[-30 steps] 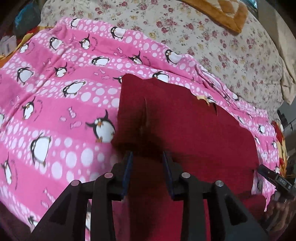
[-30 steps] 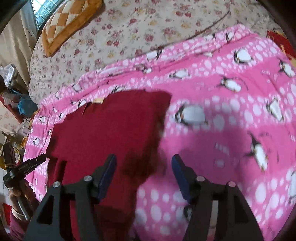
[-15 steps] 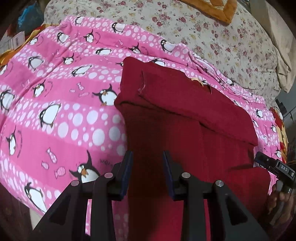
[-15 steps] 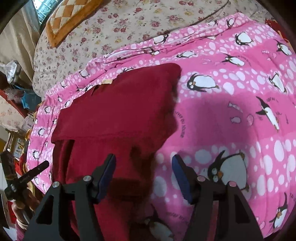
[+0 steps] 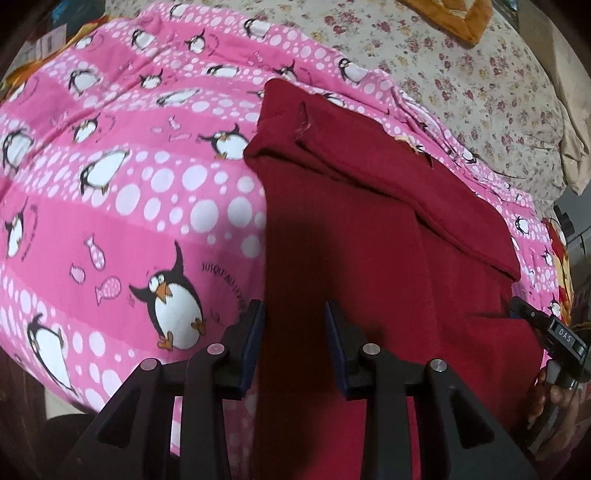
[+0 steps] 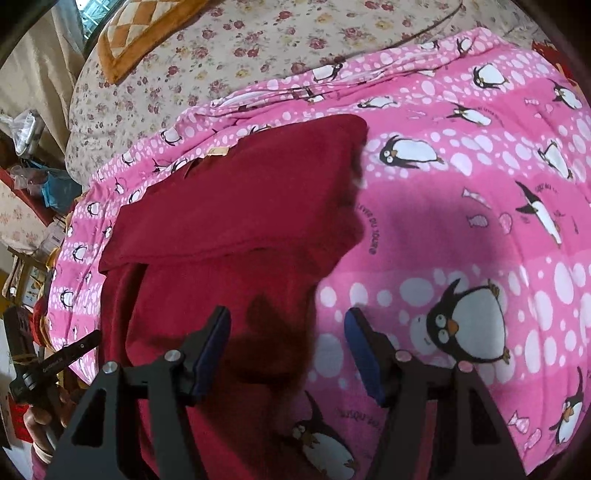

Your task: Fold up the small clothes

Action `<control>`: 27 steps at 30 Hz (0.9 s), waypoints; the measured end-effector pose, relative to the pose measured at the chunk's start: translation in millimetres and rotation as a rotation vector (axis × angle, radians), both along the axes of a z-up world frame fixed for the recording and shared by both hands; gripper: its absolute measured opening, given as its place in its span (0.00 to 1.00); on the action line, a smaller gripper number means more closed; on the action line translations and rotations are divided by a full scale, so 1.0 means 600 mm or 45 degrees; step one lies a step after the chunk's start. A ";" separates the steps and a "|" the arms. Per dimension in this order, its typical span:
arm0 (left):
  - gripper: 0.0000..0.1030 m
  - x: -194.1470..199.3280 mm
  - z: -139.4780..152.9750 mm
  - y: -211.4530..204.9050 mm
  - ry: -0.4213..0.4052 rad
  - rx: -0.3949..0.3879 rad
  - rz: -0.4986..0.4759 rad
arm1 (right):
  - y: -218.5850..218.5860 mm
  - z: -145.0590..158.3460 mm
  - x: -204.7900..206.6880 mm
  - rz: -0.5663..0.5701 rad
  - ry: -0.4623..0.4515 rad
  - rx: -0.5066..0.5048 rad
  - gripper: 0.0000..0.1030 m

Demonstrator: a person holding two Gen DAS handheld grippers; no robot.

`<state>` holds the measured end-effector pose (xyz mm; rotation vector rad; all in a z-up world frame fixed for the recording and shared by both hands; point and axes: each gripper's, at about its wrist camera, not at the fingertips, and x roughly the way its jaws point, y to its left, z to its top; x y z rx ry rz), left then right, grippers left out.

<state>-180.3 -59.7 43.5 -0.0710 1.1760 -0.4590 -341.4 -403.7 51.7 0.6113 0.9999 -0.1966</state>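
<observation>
A dark red garment point(image 5: 369, 229) lies on the pink penguin blanket point(image 5: 110, 206). Its far part is folded over into a flap, and its near part runs toward me. It also shows in the right wrist view point(image 6: 240, 221). My left gripper point(image 5: 293, 332) is open and empty, hovering over the garment's near left edge. My right gripper point(image 6: 286, 343) is open and empty over the garment's near right edge. The right gripper shows at the right rim of the left wrist view point(image 5: 546, 328). The left gripper shows at the left rim of the right wrist view point(image 6: 55, 362).
The pink blanket point(image 6: 480, 229) covers a bed with a floral sheet point(image 6: 240, 48) behind it. An orange checked cushion point(image 6: 133, 29) lies at the far end. Shelves with bags and clutter point(image 6: 33, 158) stand beside the bed.
Both grippers have pulled back toward me and away from the folded flap. More of the garment's near part and the blanket shows. The jaws stay open.
</observation>
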 end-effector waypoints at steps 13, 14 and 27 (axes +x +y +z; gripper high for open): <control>0.13 -0.037 -0.005 0.032 0.046 -0.040 0.029 | -0.041 0.054 -0.051 -0.092 -0.089 -0.354 0.00; 0.13 -0.042 -0.005 0.034 0.047 -0.045 0.034 | -0.061 0.046 -0.057 -0.111 -0.071 -0.254 0.00; 0.18 -0.138 -0.012 0.072 0.119 -0.088 0.038 | 0.001 0.092 -0.147 0.138 -0.156 0.071 0.68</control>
